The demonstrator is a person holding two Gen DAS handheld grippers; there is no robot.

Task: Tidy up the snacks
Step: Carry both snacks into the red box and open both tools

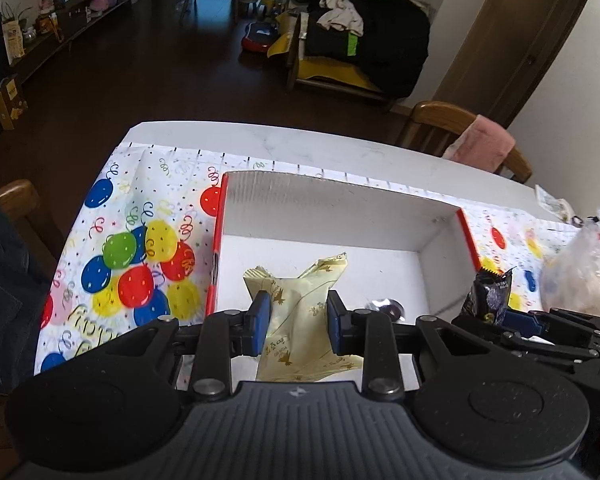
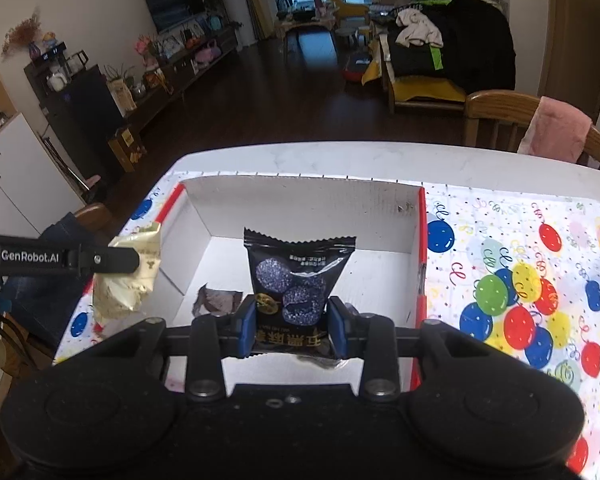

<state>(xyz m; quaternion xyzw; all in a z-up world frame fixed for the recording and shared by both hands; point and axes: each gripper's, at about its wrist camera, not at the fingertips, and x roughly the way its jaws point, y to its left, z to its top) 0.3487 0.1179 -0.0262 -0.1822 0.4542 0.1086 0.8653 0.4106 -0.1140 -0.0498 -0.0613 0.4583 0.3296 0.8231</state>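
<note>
Two handheld grippers carry wrapped snacks over an open white cardboard box [image 2: 300,204] with red edges, set on a balloon-print tablecloth [image 2: 512,264]: the left gripper [image 1: 298,320] is clamped on a cream-yellow packet [image 1: 300,312], the right gripper [image 2: 292,326] on a black packet [image 2: 298,276] printed with dark round treats. One dark wrapper [image 2: 216,300] already lies on the box floor. The step in hand appears to be delivery, and the next move likely calls for lowering each packet inside the walls before letting go.
</note>
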